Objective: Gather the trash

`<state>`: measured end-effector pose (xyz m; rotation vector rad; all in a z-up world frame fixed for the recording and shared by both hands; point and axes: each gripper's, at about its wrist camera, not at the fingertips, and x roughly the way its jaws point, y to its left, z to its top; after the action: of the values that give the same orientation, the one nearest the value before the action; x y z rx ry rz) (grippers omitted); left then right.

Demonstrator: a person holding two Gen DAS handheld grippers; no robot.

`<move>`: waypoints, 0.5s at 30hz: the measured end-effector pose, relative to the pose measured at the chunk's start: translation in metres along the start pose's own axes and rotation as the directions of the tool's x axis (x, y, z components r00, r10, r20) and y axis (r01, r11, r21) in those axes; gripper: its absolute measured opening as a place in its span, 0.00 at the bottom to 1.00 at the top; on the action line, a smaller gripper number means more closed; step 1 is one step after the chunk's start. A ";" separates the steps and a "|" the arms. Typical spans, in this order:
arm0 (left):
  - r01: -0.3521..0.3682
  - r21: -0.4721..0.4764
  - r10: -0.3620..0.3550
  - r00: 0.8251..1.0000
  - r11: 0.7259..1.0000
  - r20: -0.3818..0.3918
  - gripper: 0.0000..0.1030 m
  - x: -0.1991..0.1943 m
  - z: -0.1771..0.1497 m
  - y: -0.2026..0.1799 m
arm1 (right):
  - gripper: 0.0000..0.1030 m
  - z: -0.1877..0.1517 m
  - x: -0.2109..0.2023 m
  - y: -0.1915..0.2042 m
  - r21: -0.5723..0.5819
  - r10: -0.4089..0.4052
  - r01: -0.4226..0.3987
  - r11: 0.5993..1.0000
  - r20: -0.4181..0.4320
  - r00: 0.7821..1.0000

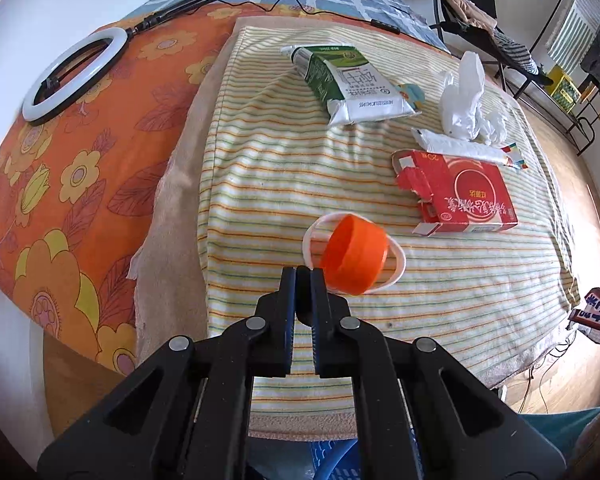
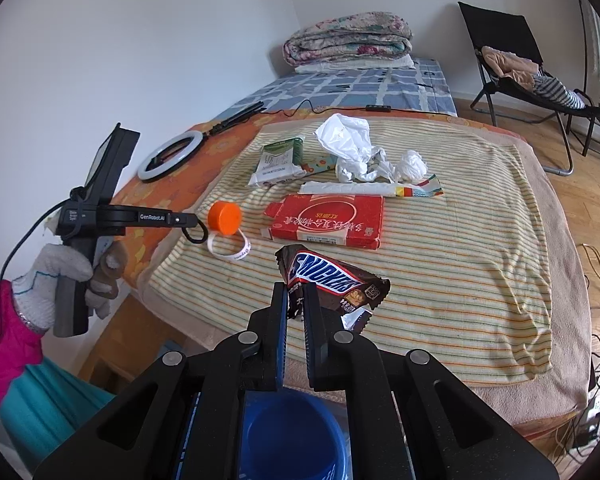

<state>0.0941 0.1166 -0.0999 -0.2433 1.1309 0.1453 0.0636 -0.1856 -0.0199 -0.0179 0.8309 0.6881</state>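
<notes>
A: What is the left gripper (image 1: 304,270) holding?

B: Its jaws are pinched narrow on the thin white plastic ring (image 1: 396,268) that hangs from a smooth, round orange cap (image 1: 354,258). In the right wrist view cap and ring dangle off the gripper's tip, above the striped towel (image 2: 460,280).

A: And the right gripper (image 2: 296,298)?

B: Clamped tight on a crinkled, glossy brown Snickers wrapper (image 2: 332,278), torn open at its lower end. Directly beneath it, at 6 o'clock in that view, sits a round blue plastic bin (image 2: 292,436); I cannot tell what lies inside.

A: What trash is on the bed?

B: All on the soft, ribbed towel. A flat red cardboard box (image 1: 460,196) with a ragged, torn flap lies at 3 o'clock from the cap. At 12 o'clock of the box lies a long white paper sachet (image 1: 464,146), and beyond that a crumpled, translucent white plastic bag (image 1: 466,100). A flattened green-and-white carton (image 1: 348,84) rests at 12 o'clock of the towel.

A: Anything beside the towel?

B: A white ring light (image 1: 74,74) on the orange floral sheet (image 1: 60,184), at 10 o'clock.
</notes>
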 end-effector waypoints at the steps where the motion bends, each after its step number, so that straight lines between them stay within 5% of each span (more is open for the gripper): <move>1: -0.004 -0.002 0.004 1.000 1.000 -0.014 0.05 0.004 -0.004 0.003 | 0.06 0.001 0.001 0.003 -0.004 0.003 -0.003 1.000 -0.002 1.000; 15: -0.054 -0.005 0.054 0.997 0.999 -0.050 0.05 0.014 -0.030 0.032 | 0.06 0.014 0.034 0.049 -0.093 0.052 -0.055 0.994 -0.035 0.998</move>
<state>0.0660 0.1391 -0.1283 -0.2227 1.1875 0.1916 0.0613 -0.1244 -0.0219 -0.0923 0.8326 0.7785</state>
